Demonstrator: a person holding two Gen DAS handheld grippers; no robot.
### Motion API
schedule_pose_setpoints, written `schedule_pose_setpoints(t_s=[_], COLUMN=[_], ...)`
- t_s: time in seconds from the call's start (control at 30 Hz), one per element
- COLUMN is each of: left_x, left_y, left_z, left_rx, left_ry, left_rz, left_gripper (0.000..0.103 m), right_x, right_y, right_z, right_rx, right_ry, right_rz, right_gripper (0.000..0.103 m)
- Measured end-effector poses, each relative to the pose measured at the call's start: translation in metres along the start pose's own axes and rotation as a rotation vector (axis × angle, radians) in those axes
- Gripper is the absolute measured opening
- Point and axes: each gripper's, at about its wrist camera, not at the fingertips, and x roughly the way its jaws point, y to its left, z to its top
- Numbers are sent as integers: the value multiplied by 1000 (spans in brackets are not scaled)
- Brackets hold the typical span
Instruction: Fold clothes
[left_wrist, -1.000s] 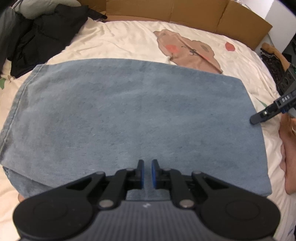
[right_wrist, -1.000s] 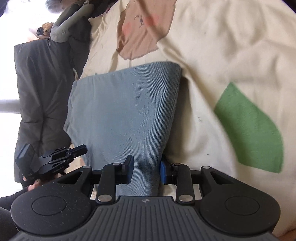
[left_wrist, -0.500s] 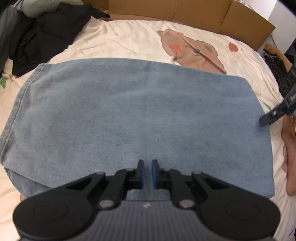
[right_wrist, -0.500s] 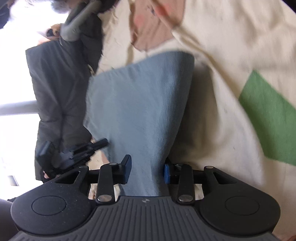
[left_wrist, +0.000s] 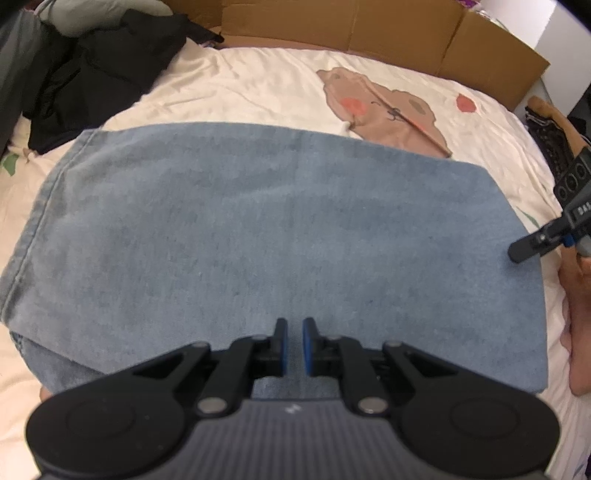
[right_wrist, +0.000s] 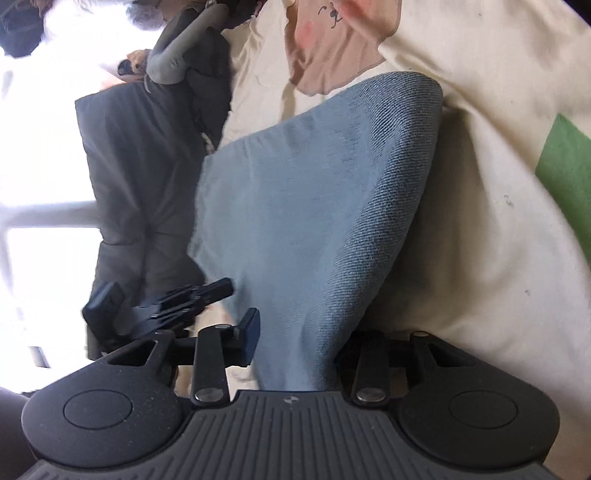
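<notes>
Right gripper (right_wrist: 291, 339) jaws closing on denim (left_wrist: 277, 236) edge

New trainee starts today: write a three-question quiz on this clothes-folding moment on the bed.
1. True or false: the blue denim garment lies on a bed sheet.
2. Which tool has denim between its fingers: A left, B right?
3. Fill in: the pile of dark clothes sits at the bed's far ____ corner in the left wrist view.

Key: 1 true. 2 B: the right tool straddles the fabric; the left tool is shut. 3 left.
</notes>
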Motion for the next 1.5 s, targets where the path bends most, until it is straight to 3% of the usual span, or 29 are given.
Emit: schedule_pose_setpoints(t_s=[0.2, 0.3, 0.6, 1.0, 1.5], left_x=[4, 7, 7, 3, 30], left_y=[0, 0, -7, -17, -58], left_z=[-1, -1, 12, 47, 90], left_rx=[-13, -14, 43, 83, 146], left_ry=[4, 5, -22, -90, -129], left_rz=[-6, -10, -31, -73, -163], left_gripper=[9, 9, 10, 13, 13], right_x=[3, -5, -21, -68, -161], right_y=[-5, -2, 31, 76, 50], right_z=[-5, -6, 1, 33, 88], right_rx=[21, -7, -73, -115, -104], right_ry=[-23, -28, -56, -114, -296], right_rz=[-50, 0, -88, -103, -225], right_gripper=[6, 5, 4, 4, 5])
